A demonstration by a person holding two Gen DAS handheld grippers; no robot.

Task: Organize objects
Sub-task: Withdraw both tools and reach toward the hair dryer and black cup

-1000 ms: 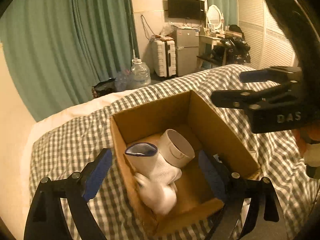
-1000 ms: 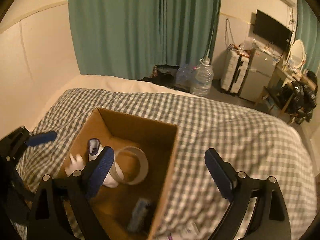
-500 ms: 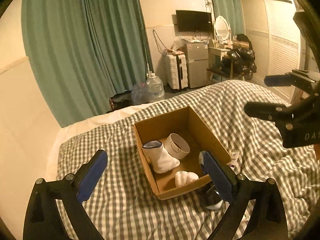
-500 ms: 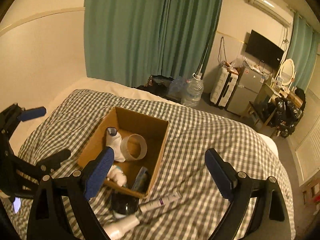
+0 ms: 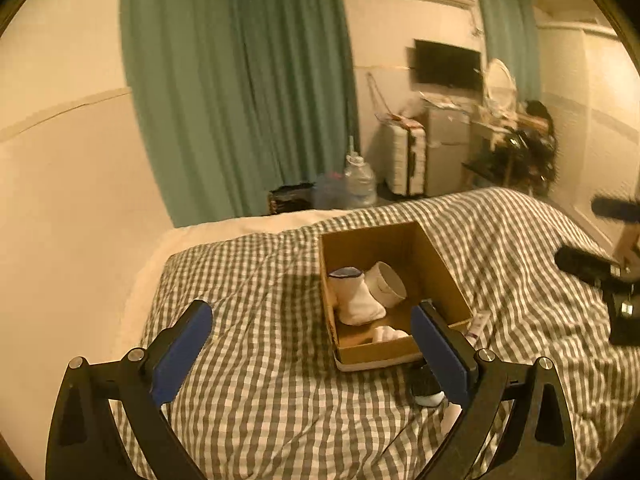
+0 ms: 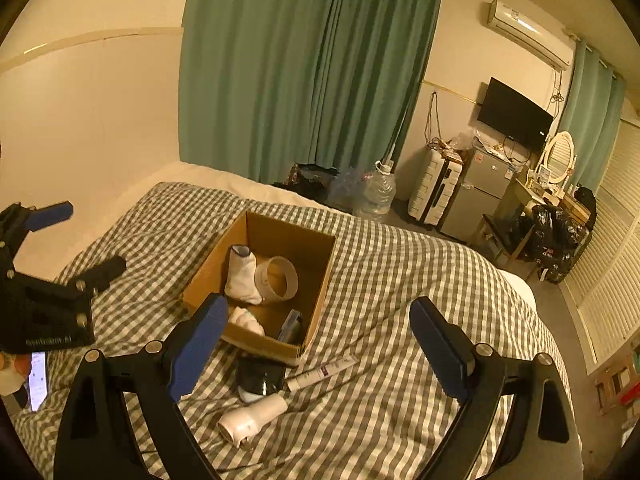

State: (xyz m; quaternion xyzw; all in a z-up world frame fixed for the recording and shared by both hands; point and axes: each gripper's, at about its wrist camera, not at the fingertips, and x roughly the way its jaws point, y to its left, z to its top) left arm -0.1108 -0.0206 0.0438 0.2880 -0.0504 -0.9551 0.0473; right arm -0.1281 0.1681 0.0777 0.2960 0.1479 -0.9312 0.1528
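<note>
Two hand-held grippers, lettering unreadable, tube [image 6: 322,370] label illegible

Left view: right tongs [image 5: 596,236] blurred; blue item [image 6: 291,326] in box [image 6: 320,280] unidentifiable.

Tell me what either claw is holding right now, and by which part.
Nothing. The left claw and the right claw both gape with nothing between their pads, above the checked bed.

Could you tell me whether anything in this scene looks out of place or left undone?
Three things lie loose on the checked blanket by the near end of the cardboard box: a white tube, a black-and-white object and a white hair-dryer-like object. Inside, the white sock and tape roll lie jumbled.
</note>
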